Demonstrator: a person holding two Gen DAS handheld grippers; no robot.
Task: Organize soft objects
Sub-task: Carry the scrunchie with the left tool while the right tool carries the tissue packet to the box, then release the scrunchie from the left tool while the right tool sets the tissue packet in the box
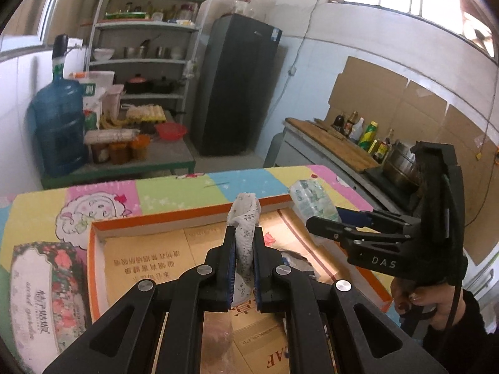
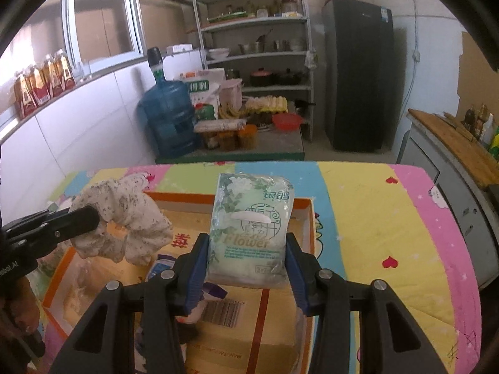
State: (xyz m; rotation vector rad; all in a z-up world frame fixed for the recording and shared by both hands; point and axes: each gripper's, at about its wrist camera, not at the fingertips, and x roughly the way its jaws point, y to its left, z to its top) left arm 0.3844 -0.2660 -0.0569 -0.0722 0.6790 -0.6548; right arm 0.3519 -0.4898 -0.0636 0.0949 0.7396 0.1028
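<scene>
Both my grippers hold soft items above the orange-rimmed cardboard box.

My left gripper (image 1: 244, 243) is clamped on a floral scrunchie (image 1: 246, 218), whose loop sticks up past the fingertips; from the right wrist view the same scrunchie (image 2: 124, 221) hangs over the box's left half, held clear of its floor. My right gripper (image 2: 248, 258) is pinched on a green-and-white tissue pack (image 2: 251, 227), upright between the blue pads, above the box's middle toward its far wall. The box (image 1: 96, 249) sits on a patchwork-coloured tablecloth (image 2: 374, 218), with a few wrapped items lying inside it under my grippers, too hidden to identify. Just left of the box lies a rose-patterned tissue packet (image 1: 40, 293), flat on the cloth.
</scene>
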